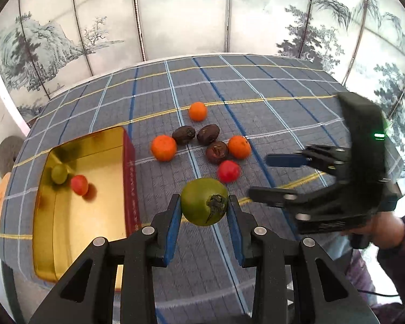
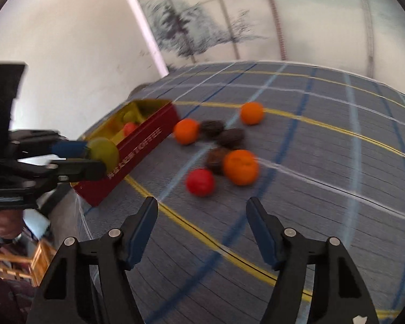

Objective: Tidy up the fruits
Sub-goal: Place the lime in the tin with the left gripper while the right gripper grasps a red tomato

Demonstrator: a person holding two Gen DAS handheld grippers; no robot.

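Blue-padded, the left tongs [image 1: 203, 210] are closed on a green fruit [image 1: 204, 201], one pad against each side, stem end facing the camera; the fruit is carried clear of the counter [image 1: 256, 86], just beside the long red wall of the gold-lined tin [image 1: 67, 216] that sits at the counter's left edge. The right tongs [image 2: 202, 216] stand partly open with nothing between the pads, pointed toward the loose fruit at mid-counter. Step in hand, as judged: transfer of the held green fruit into the tin. The next move calls for carrying it over the red wall, lowering it onto a bare part of the gold floor, then opening the pads; the round fruit is likely to roll on release. The right tongs are placed to take the red fruit [image 2: 200, 182], the nearest loose piece. Count in the tin: one green, one red. Count loose on the counter: three orange, three dark brown, one red.
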